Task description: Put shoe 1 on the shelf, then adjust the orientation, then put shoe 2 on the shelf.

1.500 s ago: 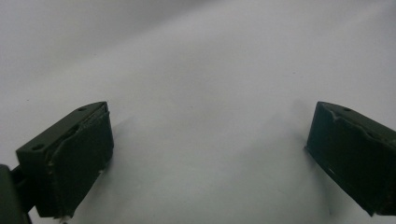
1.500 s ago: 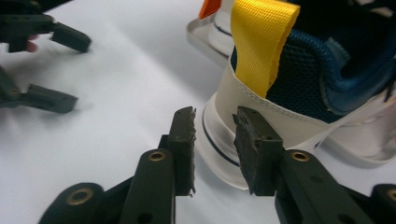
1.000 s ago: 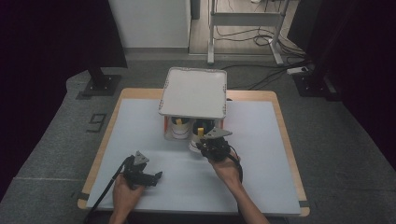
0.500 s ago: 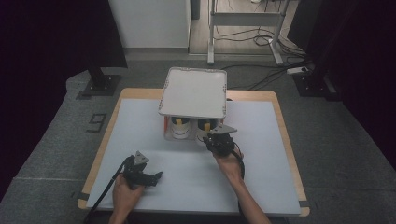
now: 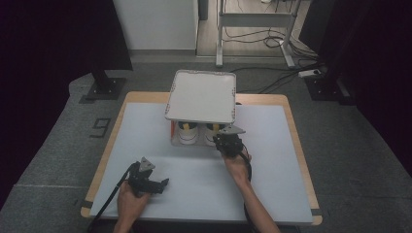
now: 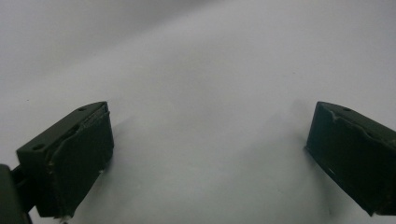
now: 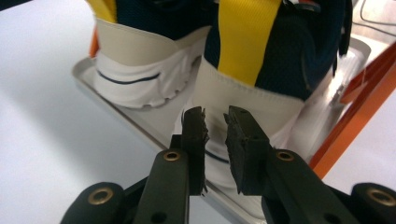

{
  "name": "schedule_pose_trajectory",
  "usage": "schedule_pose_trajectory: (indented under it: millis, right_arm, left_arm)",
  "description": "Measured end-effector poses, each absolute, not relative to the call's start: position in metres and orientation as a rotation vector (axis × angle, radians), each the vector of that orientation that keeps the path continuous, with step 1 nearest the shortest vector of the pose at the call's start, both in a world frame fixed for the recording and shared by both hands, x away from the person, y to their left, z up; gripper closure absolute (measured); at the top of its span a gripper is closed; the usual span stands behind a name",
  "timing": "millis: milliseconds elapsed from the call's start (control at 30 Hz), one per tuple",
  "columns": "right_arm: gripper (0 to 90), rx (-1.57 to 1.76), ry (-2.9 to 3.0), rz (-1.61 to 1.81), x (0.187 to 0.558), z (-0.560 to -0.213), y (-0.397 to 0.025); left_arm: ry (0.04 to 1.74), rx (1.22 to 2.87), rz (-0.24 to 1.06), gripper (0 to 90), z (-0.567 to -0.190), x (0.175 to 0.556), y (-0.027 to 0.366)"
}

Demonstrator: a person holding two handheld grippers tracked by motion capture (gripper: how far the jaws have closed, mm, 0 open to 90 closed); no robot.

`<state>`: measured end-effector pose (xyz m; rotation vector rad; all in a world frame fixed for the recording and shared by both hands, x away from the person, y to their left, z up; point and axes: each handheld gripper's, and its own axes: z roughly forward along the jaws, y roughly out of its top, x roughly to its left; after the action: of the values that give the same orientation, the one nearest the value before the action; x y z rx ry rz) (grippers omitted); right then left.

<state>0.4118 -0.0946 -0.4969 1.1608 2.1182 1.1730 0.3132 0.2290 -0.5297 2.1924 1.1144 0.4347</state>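
White desk (image 5: 272, 184) is seen spread beneath both hands, dark floor and cables lying beyond it; at the far middle a two-tier rack (image 5: 201, 94) stands, its upper tray bare, a pair of shoes parked heel-out on the lower tray (image 7: 140, 126). The right gripper (image 7: 215, 122) is held just short of the nearer shoe (image 7: 252, 79), aimed at its cream heel counter below the yellow pull strap; its fingers (image 7: 194, 135) are nearly closed, a slim gap left between them, nothing gripped. The approach to the heel is judged to be the step in hand; a wider opening will likely be needed before the heel can be pinched and the shoe drawn off the tray. Navy mesh uppers, white soles with a dark line and yellow straps are shown. The left gripper (image 6: 205, 154) is rested low over bare desk, fingers spread wide, nothing held.
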Motion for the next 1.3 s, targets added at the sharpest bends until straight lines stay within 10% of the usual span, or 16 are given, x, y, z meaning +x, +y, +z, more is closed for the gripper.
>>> schedule_pose_trajectory:
  millis: [1300]
  right_arm:
    - [8.3,1.055,2.343,1.125,0.35,-0.469,-0.139]
  left_arm:
    - [1.115,2.192,0.435,0.5,-0.53,0.313,0.229]
